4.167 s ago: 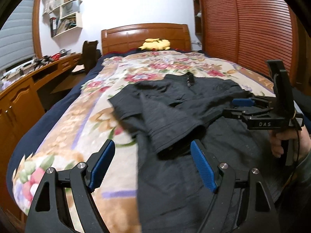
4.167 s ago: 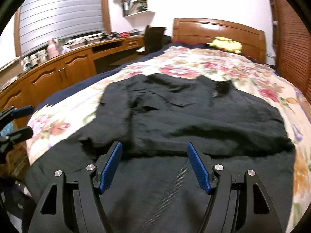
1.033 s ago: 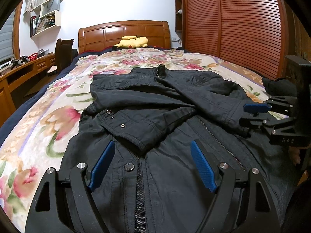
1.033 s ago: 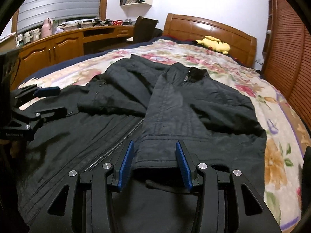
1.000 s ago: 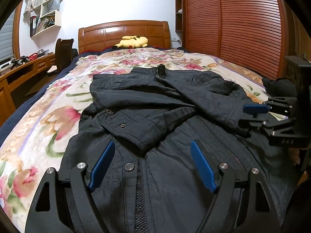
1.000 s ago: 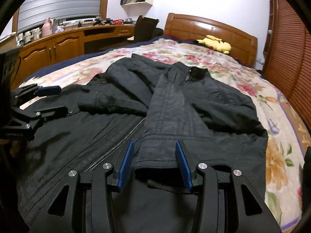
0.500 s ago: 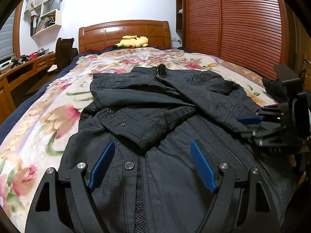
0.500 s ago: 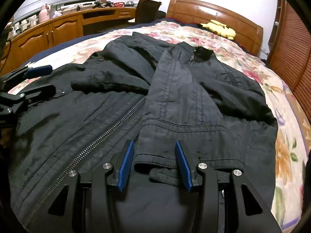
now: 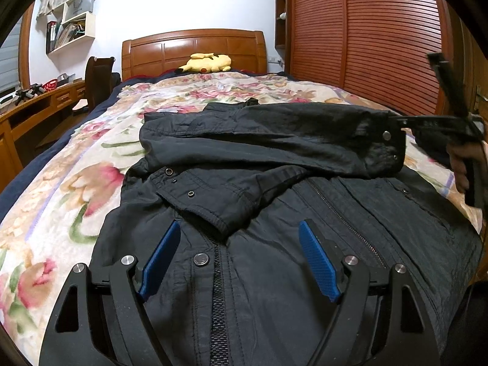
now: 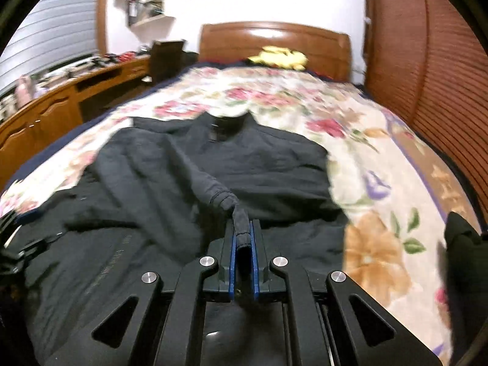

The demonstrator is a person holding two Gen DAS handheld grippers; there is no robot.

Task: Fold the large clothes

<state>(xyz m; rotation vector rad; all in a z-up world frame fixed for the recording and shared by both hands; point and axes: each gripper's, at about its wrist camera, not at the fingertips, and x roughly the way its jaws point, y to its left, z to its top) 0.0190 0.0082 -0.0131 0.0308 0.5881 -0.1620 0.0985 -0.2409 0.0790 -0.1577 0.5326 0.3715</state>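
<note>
Black fabric of the jacket (image 9: 274,274) is spread across the flowered bed (image 9: 76,183), and its sleeve cuff (image 10: 242,238) is clenched in the just-closed jaws of the right gripper (image 10: 243,262) and raised. The left gripper (image 9: 238,259) is held released above the hem. The thin pinch could be lost if the sleeve is dragged against the jacket's weight.

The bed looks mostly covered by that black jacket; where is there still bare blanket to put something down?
Bare floral blanket runs along the black jacket's left side, and between its collar and the yellow plush toy at the headboard. A narrower strip lies toward the slatted wardrobe. The near end is crowded by the jacket.
</note>
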